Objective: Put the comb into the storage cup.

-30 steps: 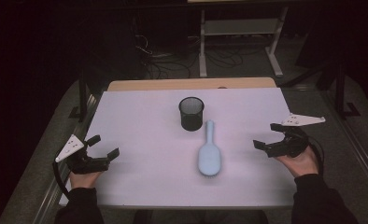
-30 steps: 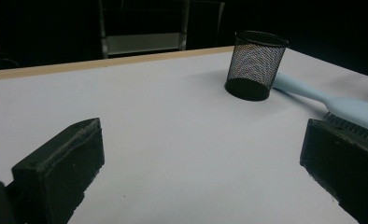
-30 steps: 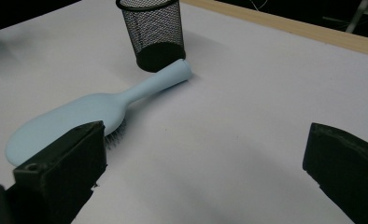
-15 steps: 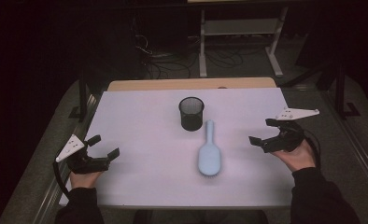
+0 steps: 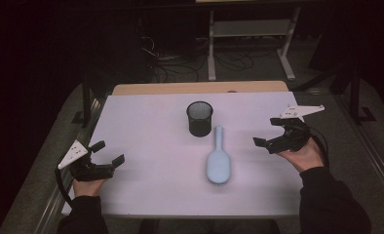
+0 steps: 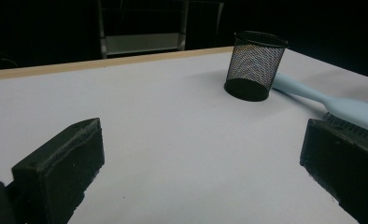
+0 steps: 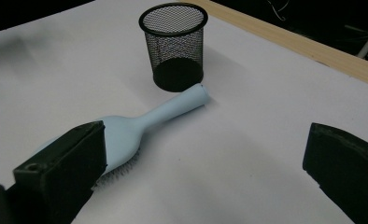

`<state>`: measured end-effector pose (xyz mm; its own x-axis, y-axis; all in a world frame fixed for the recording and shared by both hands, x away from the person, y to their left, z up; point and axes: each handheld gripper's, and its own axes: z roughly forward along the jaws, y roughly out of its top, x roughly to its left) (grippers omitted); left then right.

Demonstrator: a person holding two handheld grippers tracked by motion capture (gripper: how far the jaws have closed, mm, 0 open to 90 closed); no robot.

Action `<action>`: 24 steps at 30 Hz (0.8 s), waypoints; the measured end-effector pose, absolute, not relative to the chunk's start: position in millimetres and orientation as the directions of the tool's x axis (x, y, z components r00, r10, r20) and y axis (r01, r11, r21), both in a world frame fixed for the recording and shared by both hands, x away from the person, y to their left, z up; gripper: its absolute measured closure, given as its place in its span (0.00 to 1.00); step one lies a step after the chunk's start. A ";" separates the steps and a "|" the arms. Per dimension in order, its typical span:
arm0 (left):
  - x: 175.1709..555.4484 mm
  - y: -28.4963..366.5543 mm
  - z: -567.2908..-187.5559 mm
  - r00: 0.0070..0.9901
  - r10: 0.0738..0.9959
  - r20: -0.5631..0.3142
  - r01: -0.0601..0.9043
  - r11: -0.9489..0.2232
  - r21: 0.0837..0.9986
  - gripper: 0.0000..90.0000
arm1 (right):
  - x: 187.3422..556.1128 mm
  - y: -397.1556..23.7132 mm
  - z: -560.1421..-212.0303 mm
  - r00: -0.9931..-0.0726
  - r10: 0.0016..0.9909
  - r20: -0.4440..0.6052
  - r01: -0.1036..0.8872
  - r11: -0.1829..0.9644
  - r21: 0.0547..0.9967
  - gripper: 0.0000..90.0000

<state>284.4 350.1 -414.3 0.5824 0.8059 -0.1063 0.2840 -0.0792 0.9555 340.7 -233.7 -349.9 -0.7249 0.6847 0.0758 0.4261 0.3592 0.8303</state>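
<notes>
Left gripper (image 5: 108,154): jaws spread wide, holding nothing; it sits low at the near left corner of the white table (image 5: 146,126), in the same place as a second ago.
Left hand pose: palm under the tool from the near edge, grey plate tipped up on the outer side, jaws aimed toward the table's middle; in the left gripper view its two black pads frame bare tabletop.
Mesh pen cup (image 5: 200,118): black, upright, empty as far as can be seen, at the table's centre toward the far edge; unmoved.
Hairbrush (image 5: 218,161): pale blue, lying bristles down, handle tip just beside the cup's base, head toward the person; not yet touched.
Right gripper (image 5: 266,134): jaws parted, empty; over the last second it has slid inward from the right edge toward the hairbrush.
Right hand pose: raised slightly off the table, palm beneath, jaws pointing left at the brush; in the right gripper view the brush head lies partly behind one pad.
Reading of change: likely the approach to pick up the hairbrush, probably for the cup; the grasp has not begun.
</notes>
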 end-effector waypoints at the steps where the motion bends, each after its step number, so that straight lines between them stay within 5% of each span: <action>1: 284.5 350.1 -414.3 0.583 0.806 -0.105 0.283 -0.080 0.956 0.00 | 340.7 -233.7 -349.9 -0.725 0.685 0.076 0.426 0.359 0.830 0.00; 24: 283.8 349.2 -413.8 0.581 0.808 -0.094 0.275 -0.087 0.957 0.00 | 358.0 -204.6 -345.2 -0.770 0.635 0.068 0.425 0.430 0.796 0.00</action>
<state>283.8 349.2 -413.8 0.5814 0.8082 -0.0938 0.2752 -0.0868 0.9575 358.0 -204.6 -345.2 -0.7699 0.6346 0.0681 0.4251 0.4303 0.7963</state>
